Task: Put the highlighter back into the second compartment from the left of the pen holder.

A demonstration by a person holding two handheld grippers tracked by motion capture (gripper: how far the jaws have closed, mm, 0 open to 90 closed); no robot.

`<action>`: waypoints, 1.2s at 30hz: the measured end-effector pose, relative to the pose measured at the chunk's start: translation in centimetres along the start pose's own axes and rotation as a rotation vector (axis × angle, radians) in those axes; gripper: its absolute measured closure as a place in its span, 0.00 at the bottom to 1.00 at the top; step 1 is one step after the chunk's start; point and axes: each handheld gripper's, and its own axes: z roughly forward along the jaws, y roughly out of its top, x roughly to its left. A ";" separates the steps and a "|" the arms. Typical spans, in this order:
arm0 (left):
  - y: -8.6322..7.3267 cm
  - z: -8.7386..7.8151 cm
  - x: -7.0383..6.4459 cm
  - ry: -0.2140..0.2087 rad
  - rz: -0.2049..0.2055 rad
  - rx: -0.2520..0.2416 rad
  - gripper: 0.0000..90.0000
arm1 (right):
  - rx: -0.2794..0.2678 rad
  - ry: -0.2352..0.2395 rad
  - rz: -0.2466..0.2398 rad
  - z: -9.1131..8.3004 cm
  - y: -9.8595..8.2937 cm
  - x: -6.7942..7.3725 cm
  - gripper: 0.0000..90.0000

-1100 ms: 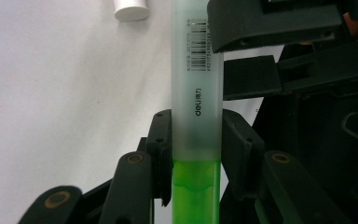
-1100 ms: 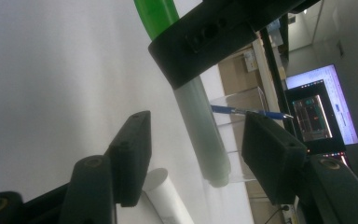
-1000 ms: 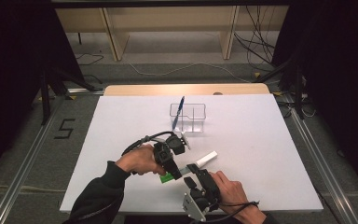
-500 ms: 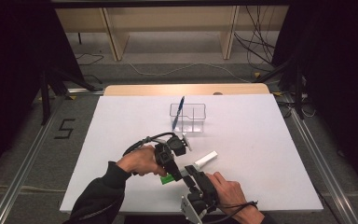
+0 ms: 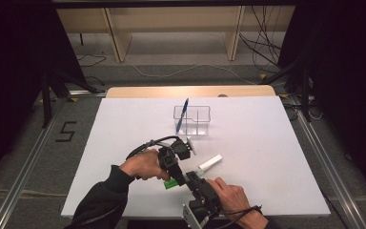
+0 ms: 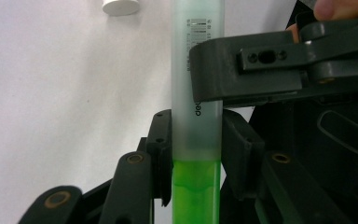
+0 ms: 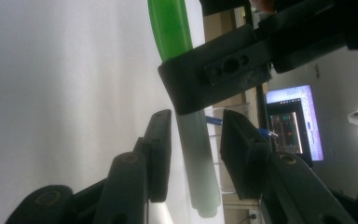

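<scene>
on the left of the high view, a dark sleeve (image 5: 100, 202) and the left hand (image 5: 140, 164) over the white table (image 5: 124, 129). in that hand, the left gripper (image 5: 177, 177), shut tight on the green marker (image 5: 171, 183), near the front edge of the table. in the left gripper view, both black jaws pressed on the green marker (image 6: 197, 140), one on each side, right where the green part meets the frosted part. above them in the same view, one jaw of the right gripper (image 6: 249, 74) across the frosted part, and farther off on the table a white cap (image 6: 120, 5). just right of the left gripper in the high view, the right gripper (image 5: 194, 180), held by the right hand (image 5: 228, 196) at the front edge. in the right gripper view, the frosted end of the green marker (image 7: 198, 163) between the two black jaws, with a clear gap on each side, so open and not squeezing. in that view too, the left gripper (image 7: 223, 65) clamped over the marker just below its green part. a bit to the right in the high view, the white cap (image 5: 209, 163) lying flat on the table, near both grippers but apart from them. farther back, near the middle of the table, a clear box (image 5: 193, 119) with a blue pen (image 5: 182, 114) leaning in its left part.
</scene>
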 end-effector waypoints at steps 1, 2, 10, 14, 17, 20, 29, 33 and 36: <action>0.0 0.0 0.0 -0.001 -0.001 0.001 0.74 | -0.002 -0.002 -0.006 0.0 0.0 0.0 0.72; 0.0 0.0 0.0 -0.003 -0.001 0.001 0.74 | 0.001 -0.002 0.000 0.0 0.1 0.1 0.73; 0.0 0.1 -0.1 -0.006 0.004 0.006 0.74 | 0.002 -0.010 -0.046 0.1 0.1 0.2 0.77; 0.1 0.1 0.0 -0.012 0.001 0.004 0.74 | 0.003 -0.011 -0.051 0.2 0.1 0.3 0.79; 0.0 0.2 0.0 -0.023 -0.006 0.013 0.74 | 0.007 -0.010 -0.060 0.2 0.1 0.4 0.80; 0.0 0.2 0.1 -0.025 -0.009 0.012 0.74 | 0.007 -0.007 -0.076 0.2 0.1 0.5 0.82; -0.1 0.3 0.3 -0.044 -0.021 0.008 0.72 | 0.006 -0.005 -0.099 0.2 0.1 0.8 0.86; -0.3 0.0 0.3 -0.044 -0.022 0.006 0.61 | 0.003 -0.019 -0.096 0.1 -0.1 0.3 0.86; -0.4 -0.6 0.2 -0.019 -0.039 -0.026 0.47 | 0.005 -0.015 -0.096 0.1 -0.2 0.3 0.86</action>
